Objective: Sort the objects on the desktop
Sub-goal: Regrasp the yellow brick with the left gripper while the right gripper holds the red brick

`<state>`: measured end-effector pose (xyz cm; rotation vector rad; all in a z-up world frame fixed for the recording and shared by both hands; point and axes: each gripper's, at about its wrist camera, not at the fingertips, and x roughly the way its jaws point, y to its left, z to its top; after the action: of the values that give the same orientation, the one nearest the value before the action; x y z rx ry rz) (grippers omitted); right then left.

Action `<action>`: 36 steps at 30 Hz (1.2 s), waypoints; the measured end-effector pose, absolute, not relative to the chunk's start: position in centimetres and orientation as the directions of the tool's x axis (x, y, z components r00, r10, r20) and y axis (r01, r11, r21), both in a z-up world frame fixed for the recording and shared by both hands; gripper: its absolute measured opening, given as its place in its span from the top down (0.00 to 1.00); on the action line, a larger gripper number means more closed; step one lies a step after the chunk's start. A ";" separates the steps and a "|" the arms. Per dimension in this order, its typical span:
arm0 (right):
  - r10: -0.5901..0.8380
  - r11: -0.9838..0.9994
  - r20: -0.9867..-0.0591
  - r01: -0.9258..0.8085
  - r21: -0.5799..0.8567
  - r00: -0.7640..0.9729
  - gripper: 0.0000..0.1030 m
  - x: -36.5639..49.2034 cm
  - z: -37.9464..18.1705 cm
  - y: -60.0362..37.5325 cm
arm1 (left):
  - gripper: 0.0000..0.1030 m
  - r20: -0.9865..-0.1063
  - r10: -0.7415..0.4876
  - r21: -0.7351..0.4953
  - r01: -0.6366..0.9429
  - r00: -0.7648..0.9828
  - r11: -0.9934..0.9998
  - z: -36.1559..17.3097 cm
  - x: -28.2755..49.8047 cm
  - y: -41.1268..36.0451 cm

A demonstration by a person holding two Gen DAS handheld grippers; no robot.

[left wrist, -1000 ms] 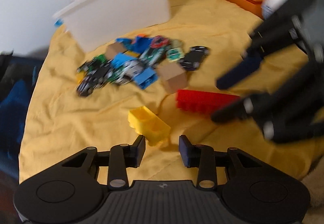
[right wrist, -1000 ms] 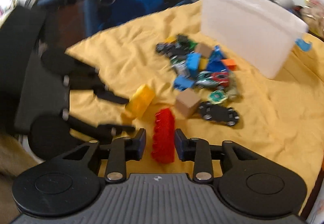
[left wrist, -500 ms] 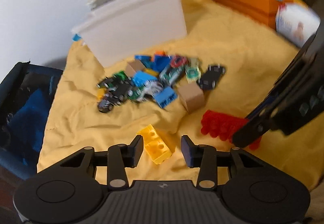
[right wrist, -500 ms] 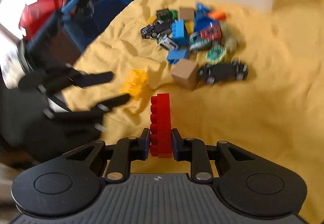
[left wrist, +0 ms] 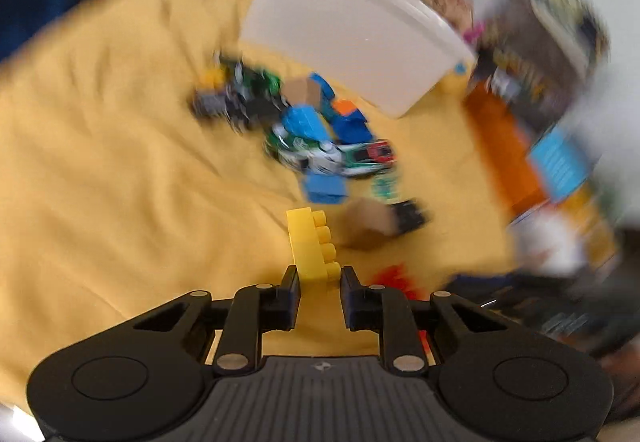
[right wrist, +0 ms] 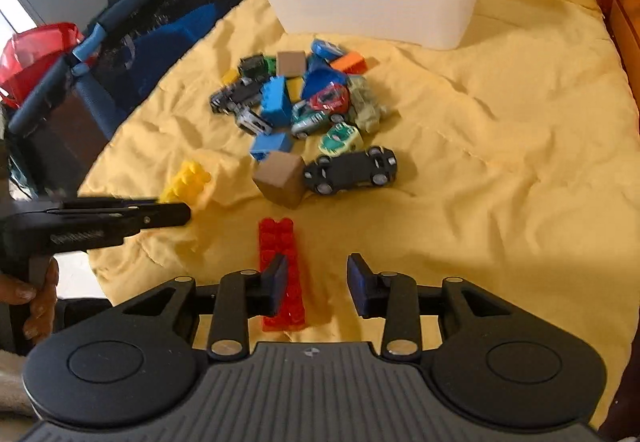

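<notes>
In the left wrist view, blurred, the left tool (left wrist: pixel 319 284) has just been closing and now grips the yellow brick (left wrist: pixel 310 244), which sticks up far of the pads over the yellow cloth (left wrist: pixel 120 162). The toy pile (left wrist: pixel 304 134) lies farther off, the white bin (left wrist: pixel 352 38) beyond it. In the right wrist view, the right tool (right wrist: pixel 318 282) has just been opening; its jaws stand apart, the red brick (right wrist: pixel 278 242) lying on the cloth by its left pad. The black car (right wrist: pixel 352 170) sits near the pile.

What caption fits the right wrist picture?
Right gripper open over a red brick, toy pile ahead.
</notes>
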<state>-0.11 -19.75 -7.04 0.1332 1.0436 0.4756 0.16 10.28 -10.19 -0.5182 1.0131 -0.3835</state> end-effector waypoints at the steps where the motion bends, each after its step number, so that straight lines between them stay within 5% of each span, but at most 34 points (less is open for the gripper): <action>1: 0.449 0.886 -0.795 -0.322 0.334 0.408 0.63 0.0 -7.0 -19.6 | 0.77 -0.684 -0.563 -0.631 0.010 0.464 0.776 -11.1 0.3 10.8; 5: 0.454 0.882 -0.792 -0.334 0.333 0.408 0.63 0.2 -6.9 -18.8 | 0.71 -0.743 -0.505 -0.587 -0.064 0.440 0.807 -12.0 0.0 11.5; 6: 0.455 0.880 -0.790 -0.343 0.328 0.410 0.63 0.1 -6.8 -18.7 | 0.62 -0.753 -0.476 -0.555 -0.049 0.454 0.831 -11.5 -0.3 11.5; 8: 0.452 0.879 -0.788 -0.360 0.313 0.417 0.62 0.1 -6.6 -18.4 | 0.46 -0.787 -0.370 -0.423 0.005 0.494 0.906 -10.2 -0.9 10.7; 12: 0.454 0.875 -0.786 -0.378 0.304 0.420 0.61 0.3 -6.4 -18.0 | 0.41 -0.781 -0.234 -0.172 0.161 0.579 0.972 -8.0 -2.0 8.0; 17: 0.434 0.862 -0.800 -0.451 0.233 0.415 0.61 -0.3 -6.1 -16.6 | 0.41 -0.769 -0.129 0.096 0.313 0.626 0.945 -7.7 -2.3 4.4; 21: 0.385 0.861 -0.816 -0.486 0.149 0.431 0.55 -1.1 -6.4 -15.1 | 0.42 -0.772 -0.085 0.198 0.365 0.630 0.910 -8.5 -1.8 2.8; 26: 0.341 0.855 -0.834 -0.512 0.083 0.433 0.49 -1.7 -7.5 -14.2 | 0.43 -0.793 -0.076 0.182 0.355 0.604 0.917 -9.3 -0.8 2.8; 28: 0.332 0.850 -0.841 -0.522 0.070 0.427 0.51 -1.9 -7.7 -14.1 | 0.61 -0.804 -0.090 0.156 0.356 0.588 0.921 -9.6 -0.7 3.0; 29: 0.320 0.848 -0.851 -0.527 0.060 0.417 0.61 -1.9 -8.0 -14.0 | 0.73 -0.816 -0.094 0.140 0.353 0.570 0.925 -9.8 -0.6 3.3; 30: 0.294 0.851 -0.862 -0.524 0.038 0.414 0.74 -1.9 -8.3 -14.0 | 0.74 -0.818 -0.102 0.123 0.345 0.566 0.930 -9.9 -0.5 3.4; 36: 0.262 0.860 -0.860 -0.510 0.003 0.437 0.74 -1.9 -7.8 -14.2 | 0.74 -0.795 -0.118 0.119 0.344 0.595 0.931 -8.4 -0.4 3.7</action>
<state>-1.94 -14.20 -7.84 -0.2740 1.0106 0.4876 -0.42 3.67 -8.37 0.2735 0.8964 -0.2724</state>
